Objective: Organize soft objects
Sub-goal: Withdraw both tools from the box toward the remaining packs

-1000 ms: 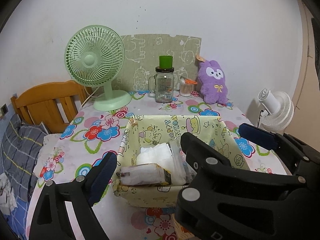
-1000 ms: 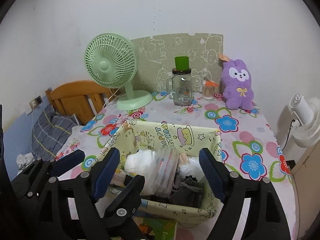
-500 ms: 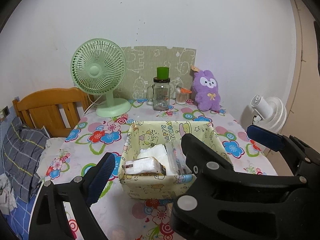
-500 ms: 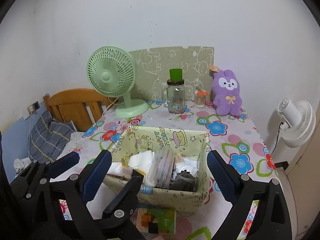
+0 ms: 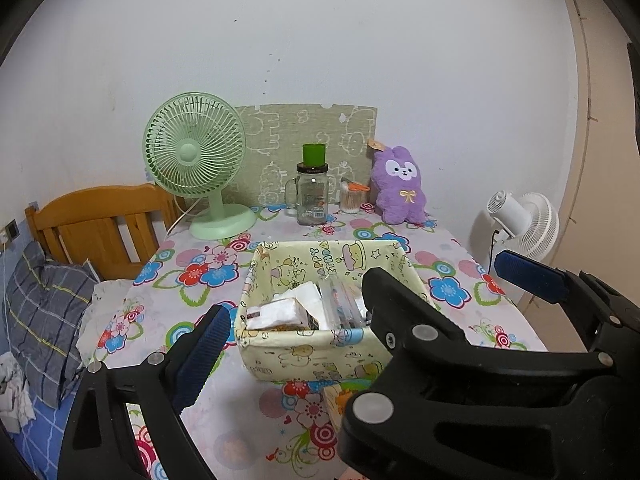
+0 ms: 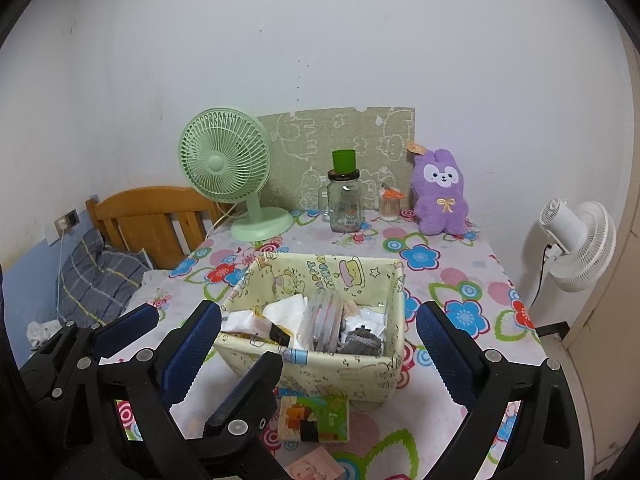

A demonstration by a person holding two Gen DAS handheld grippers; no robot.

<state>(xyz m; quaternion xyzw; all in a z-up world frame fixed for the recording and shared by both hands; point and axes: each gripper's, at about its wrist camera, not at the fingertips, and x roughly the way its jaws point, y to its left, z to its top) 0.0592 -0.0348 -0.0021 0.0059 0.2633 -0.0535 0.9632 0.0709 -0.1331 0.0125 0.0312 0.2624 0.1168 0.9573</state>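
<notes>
A yellow cartoon-print fabric basket (image 5: 296, 352) (image 6: 256, 280) stands on the flowered table. It holds white tissue packs (image 5: 276, 314) (image 6: 286, 310), clear plastic bags (image 6: 326, 322) and a grey sock (image 6: 362, 340). A purple plush bunny (image 5: 398, 186) (image 6: 440, 194) sits upright at the back of the table. My left gripper (image 5: 360, 304) is open and empty, in front of the basket. My right gripper (image 6: 320, 344) is open and empty, also in front of the basket. Its dark frame crosses the left wrist view.
A green desk fan (image 5: 196, 160) (image 6: 228, 164), a glass jar with a green cap (image 5: 312, 196) (image 6: 344, 200) and a small toothpick jar (image 6: 390, 204) stand at the back. Small card packs (image 6: 314, 418) lie before the basket. A white fan (image 6: 576, 240) stands right, a wooden headboard (image 5: 100, 224) left.
Both grippers have pulled back and up from the basket, so it looks smaller and farther away. Both stay open and empty.
</notes>
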